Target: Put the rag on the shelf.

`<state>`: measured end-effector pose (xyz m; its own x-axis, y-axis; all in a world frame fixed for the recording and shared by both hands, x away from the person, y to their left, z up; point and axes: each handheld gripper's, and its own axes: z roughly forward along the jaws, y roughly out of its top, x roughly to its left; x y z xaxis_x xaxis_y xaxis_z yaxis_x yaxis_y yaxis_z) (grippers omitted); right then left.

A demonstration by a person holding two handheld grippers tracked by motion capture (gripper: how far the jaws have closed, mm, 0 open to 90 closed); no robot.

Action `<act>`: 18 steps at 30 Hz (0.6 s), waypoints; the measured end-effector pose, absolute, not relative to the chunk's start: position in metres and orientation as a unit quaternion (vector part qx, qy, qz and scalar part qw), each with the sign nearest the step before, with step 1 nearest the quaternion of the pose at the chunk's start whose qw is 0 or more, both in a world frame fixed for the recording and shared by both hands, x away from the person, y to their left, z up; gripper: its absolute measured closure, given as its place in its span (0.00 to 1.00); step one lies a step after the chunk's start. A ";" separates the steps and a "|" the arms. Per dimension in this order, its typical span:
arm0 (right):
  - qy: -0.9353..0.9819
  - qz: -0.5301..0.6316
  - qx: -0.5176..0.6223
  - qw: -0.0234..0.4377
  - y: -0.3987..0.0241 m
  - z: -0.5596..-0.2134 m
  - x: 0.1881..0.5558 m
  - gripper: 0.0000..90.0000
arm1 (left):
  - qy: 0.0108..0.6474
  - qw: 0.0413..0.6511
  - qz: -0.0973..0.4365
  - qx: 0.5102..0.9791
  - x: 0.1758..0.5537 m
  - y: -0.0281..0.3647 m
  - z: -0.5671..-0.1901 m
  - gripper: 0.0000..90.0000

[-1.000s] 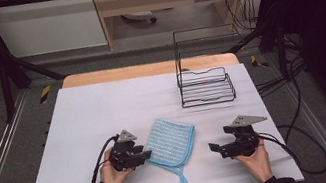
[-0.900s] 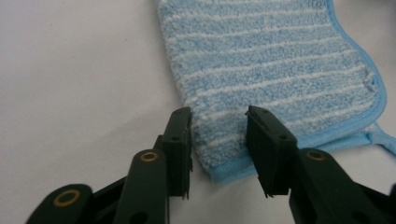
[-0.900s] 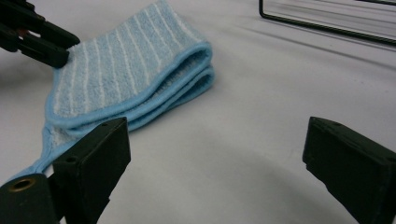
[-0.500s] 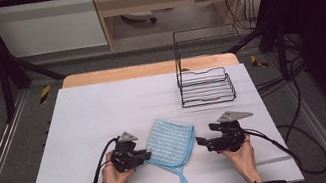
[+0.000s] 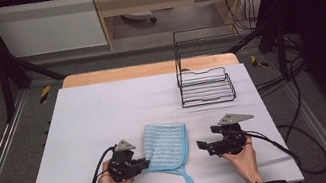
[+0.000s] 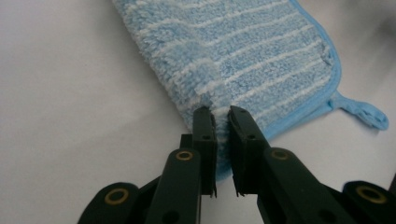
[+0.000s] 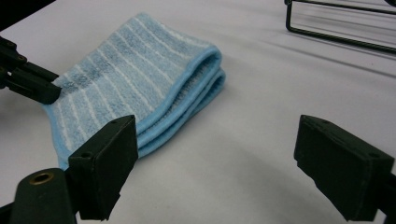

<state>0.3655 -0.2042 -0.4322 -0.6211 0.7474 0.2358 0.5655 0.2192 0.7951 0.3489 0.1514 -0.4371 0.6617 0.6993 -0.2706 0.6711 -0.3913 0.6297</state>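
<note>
White tabletop (image 5: pixel 94 118): left gripper (image 6: pixel 222 116) has just closed, pinching the folded blue striped terry cloth's (image 5: pixel 165 144) near corner; right gripper (image 5: pixel 201 145), jaws apart, waits beside its opposite edge.

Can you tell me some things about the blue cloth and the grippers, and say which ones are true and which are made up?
1. The left hand-held gripper pinches the edge of the blue cloth. True; its jaws have just been closing on it.
2. The right hand-held gripper holds the cloth too. False: its jaws stand wide open beside the cloth, with only table between them.
3. The cloth lies inside the wire rack. False: it lies folded on the white table, nearer the person than the rack.
4. The cloth has white stripes. True.
5. A small loop sticks out from one corner of the cloth. True.
</note>
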 end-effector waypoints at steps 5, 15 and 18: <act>0.772 0.462 0.426 0.098 -0.213 -0.432 0.362 0.11 | 0.407 0.366 0.026 0.837 0.339 0.151 -0.436 0.90; 0.768 0.467 0.426 0.102 -0.223 -0.432 0.359 0.08 | 0.400 0.367 0.037 0.839 0.328 0.153 -0.437 0.86; 0.772 0.463 0.423 0.104 -0.222 -0.433 0.360 0.08 | 0.392 0.371 0.041 0.841 0.328 0.156 -0.435 0.76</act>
